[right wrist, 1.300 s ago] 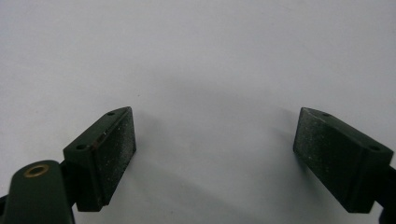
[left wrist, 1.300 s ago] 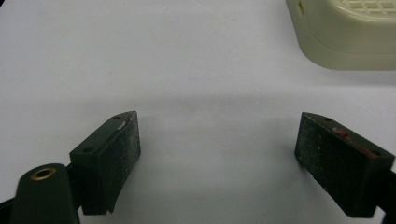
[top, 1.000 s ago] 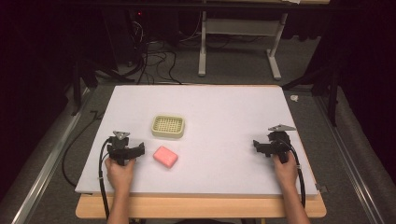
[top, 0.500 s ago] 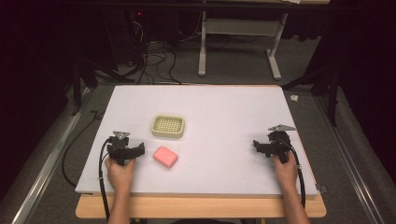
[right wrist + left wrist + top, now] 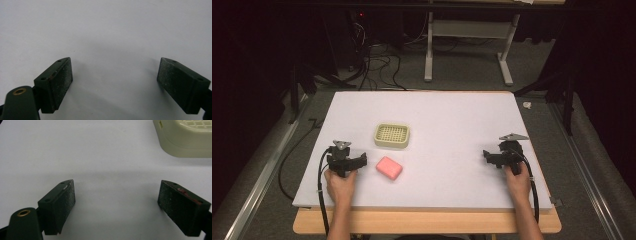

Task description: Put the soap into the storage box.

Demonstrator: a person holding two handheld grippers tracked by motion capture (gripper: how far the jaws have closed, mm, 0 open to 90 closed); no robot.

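Currently the left gripper (image 5: pixel 346 161) is resting on the white foam-covered counter (image 5: pixel 452 125) near its front left part, held by the person's left hand (image 5: pixel 340 184), with its black cable (image 5: pixel 318 175) trailing off the front edge. Its jaws are standing wide apart with nothing between them, as the left gripper view (image 5: pixel 116 195) is showing over bare white surface. Just to its right, close but not touching, a pink rounded rectangular soap bar (image 5: pixel 389 167) is lying flat on the counter. Behind the soap bar and a little to the left, a cream plastic soap dish with a gridded top (image 5: pixel 392 135) is sitting upright, apart from the bar; its rounded corner is appearing at the upper right of the left gripper view (image 5: pixel 185 138). Well away on the right side of the counter, the right gripper (image 5: pixel 502 156) is lying in the person's right hand (image 5: pixel 518 181), a grey three-cornered plate on top of it. Its jaws are likewise spread open and empty in the right gripper view (image 5: pixel 115 75).
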